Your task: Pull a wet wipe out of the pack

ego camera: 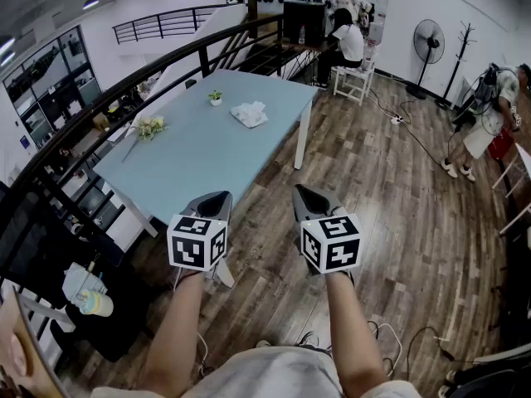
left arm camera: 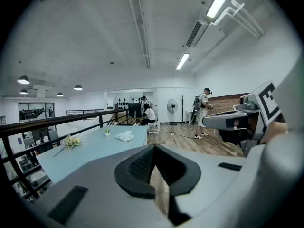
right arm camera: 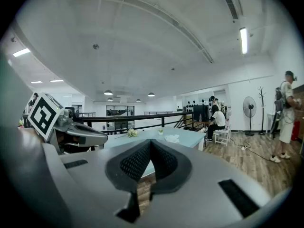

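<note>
Head view: both forearms [ego camera: 178, 330]; gripper views alone: left claw [left arm camera: 152, 147], right claw [right arm camera: 150, 142] clenched tip-to-tip, empty.

Bright, even light falls from ceiling tubes [left arm camera: 219, 1] above the desk [left arm camera: 95, 148], leaving soft shadows. Both gripper views bend strongly, with black corners; the left gripper [left arm camera: 153, 151] near the lens is blurred.

left tongs [ego camera: 222, 197] shut, right tongs [ego camera: 300, 191] shut

Upper centre, your table [ego camera: 191, 156] has a smooth, matt pale-blue top. The floor [ego camera: 398, 197] is grained wood plank. The left gripper [ego camera: 217, 199] and right gripper [ego camera: 303, 193] look matt plastic, pads [left arm camera: 141, 165] ribbed.
</note>
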Tool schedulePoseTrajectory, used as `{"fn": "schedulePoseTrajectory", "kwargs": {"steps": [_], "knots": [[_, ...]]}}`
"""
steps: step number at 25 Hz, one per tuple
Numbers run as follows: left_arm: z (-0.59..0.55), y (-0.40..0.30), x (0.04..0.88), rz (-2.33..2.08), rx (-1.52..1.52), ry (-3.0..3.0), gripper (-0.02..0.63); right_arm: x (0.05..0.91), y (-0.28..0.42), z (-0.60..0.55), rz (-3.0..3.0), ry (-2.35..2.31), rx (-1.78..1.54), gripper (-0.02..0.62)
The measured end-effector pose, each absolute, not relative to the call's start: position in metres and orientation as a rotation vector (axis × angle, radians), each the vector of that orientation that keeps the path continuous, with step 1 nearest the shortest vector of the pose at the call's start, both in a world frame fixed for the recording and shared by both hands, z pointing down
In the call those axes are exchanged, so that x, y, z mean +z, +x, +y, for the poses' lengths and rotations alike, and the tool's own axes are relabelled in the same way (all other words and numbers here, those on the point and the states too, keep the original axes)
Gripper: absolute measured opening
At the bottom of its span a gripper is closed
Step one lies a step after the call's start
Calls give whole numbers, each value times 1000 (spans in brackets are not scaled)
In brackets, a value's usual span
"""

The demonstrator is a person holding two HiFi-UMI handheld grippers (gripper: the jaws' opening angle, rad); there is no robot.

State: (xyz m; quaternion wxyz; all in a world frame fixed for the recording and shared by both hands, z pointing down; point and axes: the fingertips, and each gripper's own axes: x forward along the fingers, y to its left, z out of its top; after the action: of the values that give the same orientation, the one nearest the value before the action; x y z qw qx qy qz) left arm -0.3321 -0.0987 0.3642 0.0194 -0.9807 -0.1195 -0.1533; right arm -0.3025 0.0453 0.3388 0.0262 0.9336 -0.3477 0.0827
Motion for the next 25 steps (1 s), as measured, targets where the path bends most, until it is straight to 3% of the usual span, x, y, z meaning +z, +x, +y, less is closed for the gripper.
{"fn": "schedulePoseTrajectory", "kwargs": {"steps": [25], "knots": [[-84,-305,373,-407,-482,-3018,-6,344,-284,55,-1067,2905,221,6]]}}
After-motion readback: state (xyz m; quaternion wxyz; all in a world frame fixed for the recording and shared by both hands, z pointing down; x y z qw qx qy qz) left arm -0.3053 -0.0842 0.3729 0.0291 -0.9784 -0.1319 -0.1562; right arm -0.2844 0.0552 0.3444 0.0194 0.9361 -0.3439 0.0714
